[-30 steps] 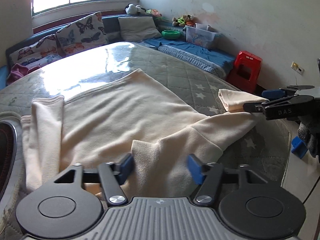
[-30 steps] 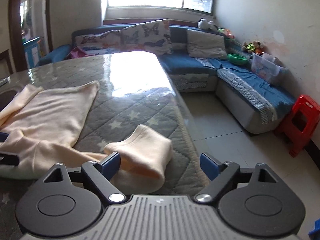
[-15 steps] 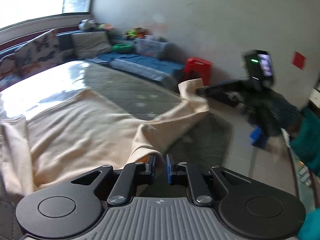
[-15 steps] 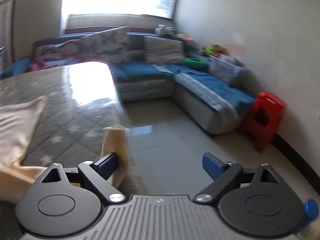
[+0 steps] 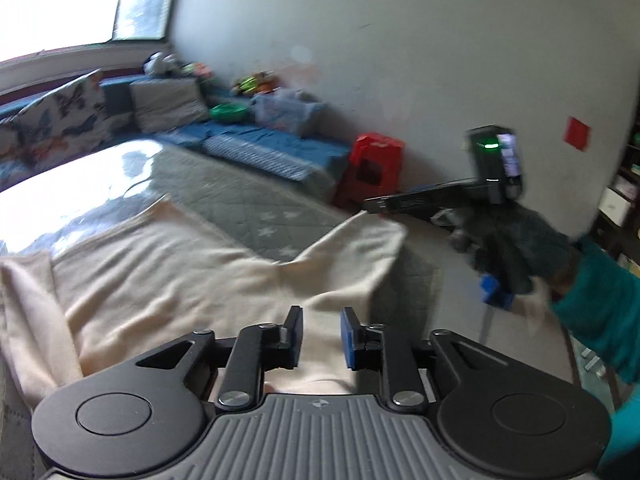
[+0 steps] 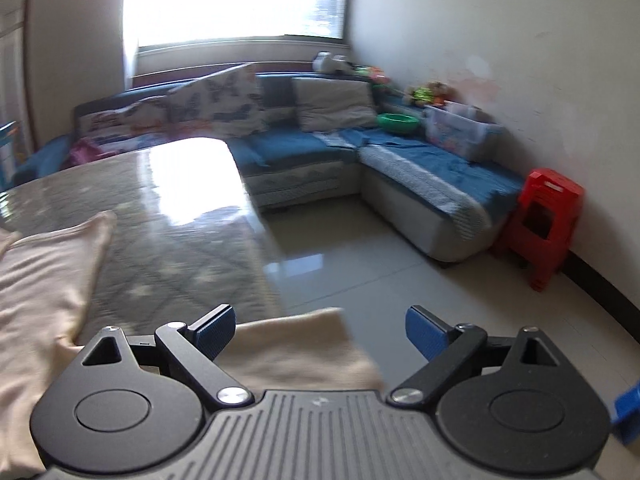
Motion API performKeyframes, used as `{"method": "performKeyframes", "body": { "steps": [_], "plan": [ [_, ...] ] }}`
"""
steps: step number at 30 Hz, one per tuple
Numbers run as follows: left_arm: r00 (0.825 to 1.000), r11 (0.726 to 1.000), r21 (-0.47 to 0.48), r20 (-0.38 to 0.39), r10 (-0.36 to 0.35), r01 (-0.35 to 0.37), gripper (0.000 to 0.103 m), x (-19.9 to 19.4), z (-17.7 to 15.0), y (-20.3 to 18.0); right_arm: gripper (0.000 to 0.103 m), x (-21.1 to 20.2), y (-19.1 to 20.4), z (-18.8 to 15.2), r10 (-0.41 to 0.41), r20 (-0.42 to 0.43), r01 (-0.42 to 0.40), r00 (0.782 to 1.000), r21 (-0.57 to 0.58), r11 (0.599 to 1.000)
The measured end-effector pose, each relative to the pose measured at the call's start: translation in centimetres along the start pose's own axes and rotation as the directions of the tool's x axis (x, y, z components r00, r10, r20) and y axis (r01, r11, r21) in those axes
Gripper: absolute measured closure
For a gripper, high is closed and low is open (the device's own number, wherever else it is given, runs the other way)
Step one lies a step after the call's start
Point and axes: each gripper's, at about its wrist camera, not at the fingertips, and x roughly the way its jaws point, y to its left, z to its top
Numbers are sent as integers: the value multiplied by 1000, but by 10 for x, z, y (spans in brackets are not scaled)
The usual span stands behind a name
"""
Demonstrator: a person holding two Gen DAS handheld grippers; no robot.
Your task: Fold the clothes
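Observation:
A cream fleece garment (image 5: 168, 272) lies spread on the grey star-quilted table (image 5: 248, 204). Its sleeve (image 5: 352, 248) stretches right toward the table's edge. My left gripper (image 5: 320, 336) sits low over the garment's near part, its jaws a narrow gap apart with cream fabric showing between them. My right gripper (image 6: 320, 328) is wide open, and the sleeve cuff (image 6: 304, 348) lies just under and between its fingers. Seen in the left wrist view, the right gripper (image 5: 376, 205) hovers by the cuff's tip, held by a gloved hand (image 5: 516, 240) with a teal sleeve.
Right of the table's edge is bare tiled floor (image 6: 360, 264). A blue corner sofa (image 6: 420, 168) with cushions, a green bowl and a clear box runs along the window and wall. A red plastic stool (image 6: 548, 216) stands by the wall.
The left jaws closed on the garment half a second ago and have since parted slightly. The sleeve, which was lifted, now lies stretched out to the right. The right gripper stayed open and swung over the cuff.

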Motion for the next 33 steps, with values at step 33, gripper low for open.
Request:
{"method": "performKeyframes", "body": {
  "steps": [33],
  "plan": [
    [827, 805, -196, -183, 531, -560, 65, 69, 60, 169, 4, 11, 104, -10, 308, -75, -315, 948, -129, 940]
  ]
}}
